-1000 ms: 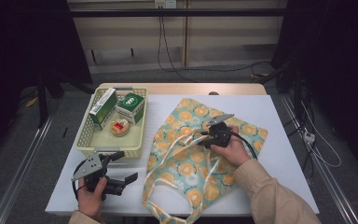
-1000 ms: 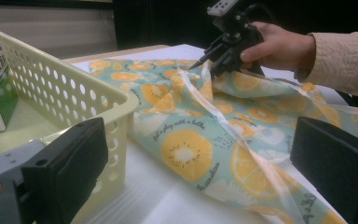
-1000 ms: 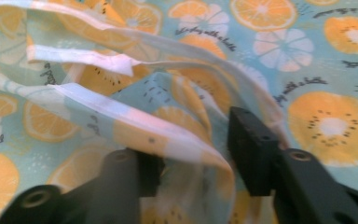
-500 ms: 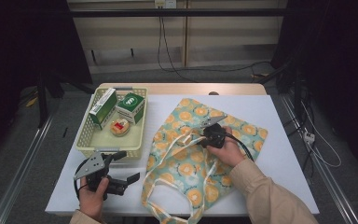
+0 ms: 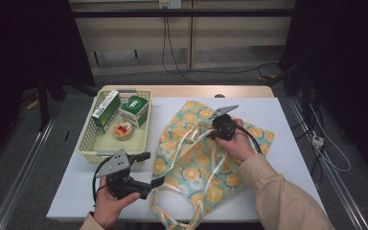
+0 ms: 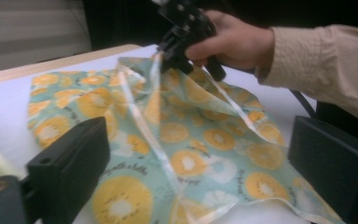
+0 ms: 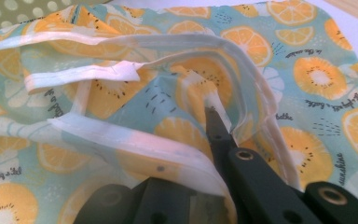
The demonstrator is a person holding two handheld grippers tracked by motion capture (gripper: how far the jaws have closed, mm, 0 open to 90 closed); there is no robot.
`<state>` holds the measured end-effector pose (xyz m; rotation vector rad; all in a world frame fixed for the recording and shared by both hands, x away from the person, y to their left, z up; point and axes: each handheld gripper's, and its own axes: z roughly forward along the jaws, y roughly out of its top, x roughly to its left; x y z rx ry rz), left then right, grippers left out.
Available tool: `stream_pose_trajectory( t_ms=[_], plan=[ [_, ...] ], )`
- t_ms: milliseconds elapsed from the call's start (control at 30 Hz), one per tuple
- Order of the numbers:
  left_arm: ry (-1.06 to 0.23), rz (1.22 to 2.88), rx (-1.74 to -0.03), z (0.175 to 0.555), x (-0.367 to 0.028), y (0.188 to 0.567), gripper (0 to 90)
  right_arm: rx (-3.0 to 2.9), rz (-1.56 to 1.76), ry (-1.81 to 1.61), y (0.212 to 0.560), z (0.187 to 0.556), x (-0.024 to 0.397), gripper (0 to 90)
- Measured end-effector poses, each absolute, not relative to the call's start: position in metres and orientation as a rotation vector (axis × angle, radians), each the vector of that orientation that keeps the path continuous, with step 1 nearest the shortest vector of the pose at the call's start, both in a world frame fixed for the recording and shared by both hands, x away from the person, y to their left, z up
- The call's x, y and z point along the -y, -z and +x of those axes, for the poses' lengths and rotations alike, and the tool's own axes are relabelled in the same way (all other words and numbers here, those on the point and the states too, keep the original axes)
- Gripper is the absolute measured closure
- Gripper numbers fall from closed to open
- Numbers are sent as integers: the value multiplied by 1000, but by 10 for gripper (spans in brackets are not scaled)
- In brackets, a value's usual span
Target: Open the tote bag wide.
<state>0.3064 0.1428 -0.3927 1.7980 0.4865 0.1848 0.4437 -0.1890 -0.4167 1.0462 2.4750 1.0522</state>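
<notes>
My right gripper [image 5: 211, 133] has just been closing and clenches the bag's [image 5: 206, 163] white rim; my left gripper [image 5: 151, 168], released, waits at seven o'clock above bare tabletop [image 5: 297, 120].

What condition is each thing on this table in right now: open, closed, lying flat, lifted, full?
Fruit-print cloth bag: lying on the table, top layer pinched up.
Right tool: shut on the bag's fabric.
Left tool: open, holding nothing.
Yellow basket: holding two green boxes and a small round item.

Printed cloth bag [image 5: 206, 158], matt; plastic basket [image 5: 90, 143]; matt black jaws.
</notes>
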Motion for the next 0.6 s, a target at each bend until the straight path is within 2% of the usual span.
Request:
stream_pose_trajectory(
  t_ms=[67, 267, 500, 600],
  plan=[
    [-166, 1800, -460, 305, -135, 391, 170, -2471, 1045, -1042, 416, 443, 190, 896],
    [-137, 1884, -442, 305, -112, 403, 535, -2460, 1051, -1039, 416, 443, 190, 896],
    [-78, 1998, -433, 304, -95, 421, 743, -2453, 1074, -1037, 417, 446, 193, 896],
    [-92, 2043, -468, 307, -94, 430, 797, -2448, 1084, -1041, 414, 446, 197, 896]
  ],
)
